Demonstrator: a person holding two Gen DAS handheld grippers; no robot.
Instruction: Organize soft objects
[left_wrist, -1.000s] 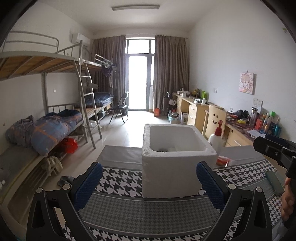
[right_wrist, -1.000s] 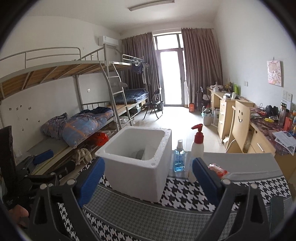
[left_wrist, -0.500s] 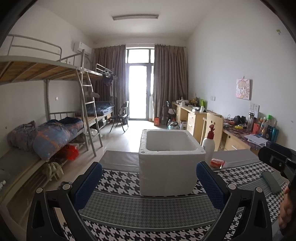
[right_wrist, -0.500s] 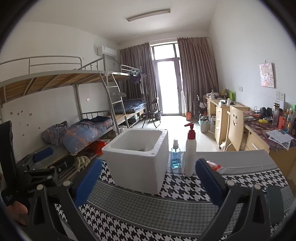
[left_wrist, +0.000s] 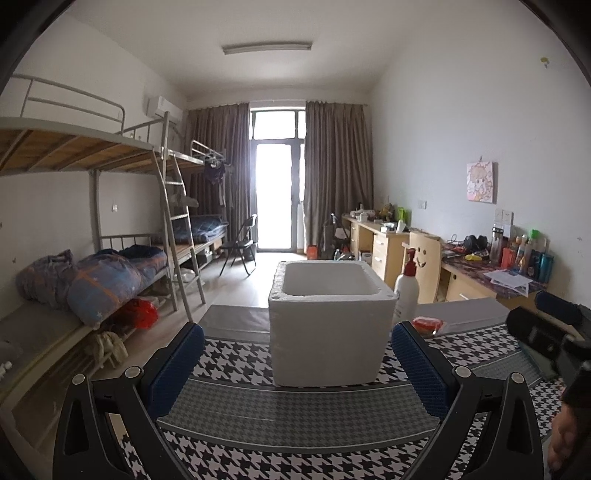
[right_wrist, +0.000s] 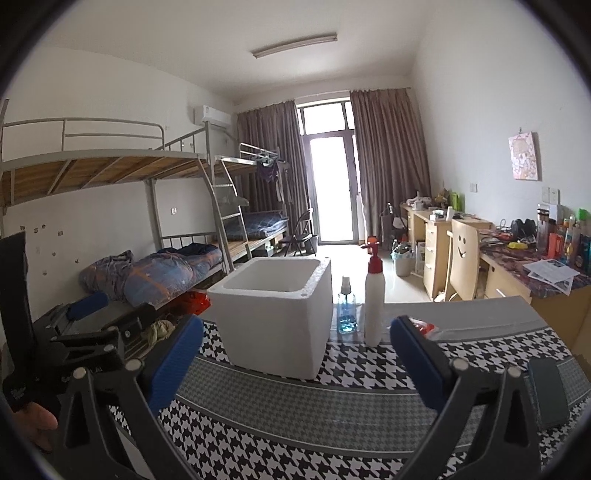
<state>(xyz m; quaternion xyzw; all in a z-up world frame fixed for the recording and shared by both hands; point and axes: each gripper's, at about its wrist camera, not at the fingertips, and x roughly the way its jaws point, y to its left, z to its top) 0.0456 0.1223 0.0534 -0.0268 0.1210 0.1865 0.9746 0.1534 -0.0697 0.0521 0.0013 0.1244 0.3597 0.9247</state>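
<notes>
A white foam box (left_wrist: 327, 325) stands open-topped on the houndstooth-covered table (left_wrist: 295, 417); it also shows in the right wrist view (right_wrist: 275, 317). Its inside is hidden from both views. My left gripper (left_wrist: 295, 373) is open and empty, held back from the box's near side. My right gripper (right_wrist: 295, 363) is open and empty, to the right of the left one. No soft object is in view on the table.
A white pump bottle with red top (right_wrist: 373, 295) and a small blue spray bottle (right_wrist: 346, 306) stand right of the box. A red-and-clear packet (left_wrist: 428, 325) lies behind them. A dark flat case (right_wrist: 548, 391) lies at the table's right. Bunk beds left, desks right.
Both grippers have lowered and tilted up: the box interior, seen from above a second ago, is now hidden behind its rim. Both stay open.
</notes>
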